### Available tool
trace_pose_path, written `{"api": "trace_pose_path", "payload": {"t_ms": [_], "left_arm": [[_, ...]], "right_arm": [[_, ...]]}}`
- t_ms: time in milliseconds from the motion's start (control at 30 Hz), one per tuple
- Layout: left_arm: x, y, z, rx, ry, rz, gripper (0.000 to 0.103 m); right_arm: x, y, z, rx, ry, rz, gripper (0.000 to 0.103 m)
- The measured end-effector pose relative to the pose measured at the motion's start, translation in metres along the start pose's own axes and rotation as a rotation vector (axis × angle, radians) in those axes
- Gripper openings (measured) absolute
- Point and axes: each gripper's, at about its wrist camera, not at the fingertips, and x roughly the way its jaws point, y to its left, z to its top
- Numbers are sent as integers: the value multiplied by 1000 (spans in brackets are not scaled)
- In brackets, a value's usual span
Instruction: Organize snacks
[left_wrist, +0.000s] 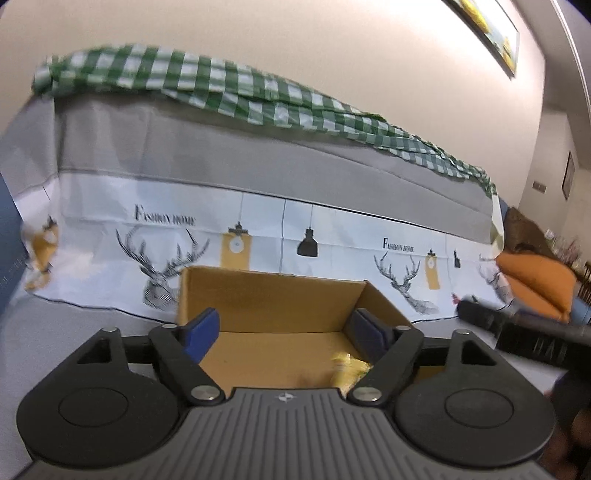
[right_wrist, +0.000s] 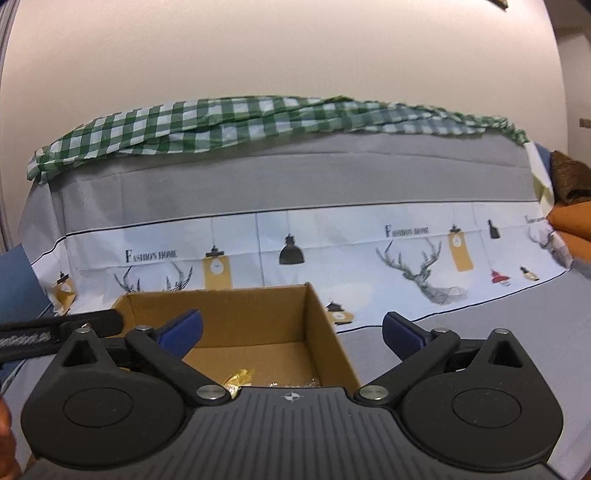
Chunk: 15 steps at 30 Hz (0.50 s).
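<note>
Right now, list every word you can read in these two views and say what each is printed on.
"FASHION HOME": printed on the deer-and-lamp tablecloth, beside each deer head, twice in each view.
White lettering on the black strap at the picture's edge: too blurred to read.
Cardboard box: no text visible.

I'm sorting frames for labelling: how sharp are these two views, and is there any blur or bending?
Left wrist view: motion-smeared overall, the green checked cloth and the printed lettering soft, the brown cardboard box edges fuzzy. Right wrist view: crisper, with the lettering readable. Both views: fisheye bows the grey sofa back into an arc, with dark corners.
</note>
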Motion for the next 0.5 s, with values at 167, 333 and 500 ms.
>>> {"api": "trace_pose_path", "payload": {"t_ms": [167,333,500], "left_arm": [[-36,-8,-8,64,-51,28,85],[-72,-10,-19,58,-9,37,94],[-98,-16,-34,16,73,30,103]], "right_arm": [[-20,-13,0,64,-35,-7,102],[-42,-25,-2,105,-2,-2,102],[-72,-20,-13,54,24,45,102]]}}
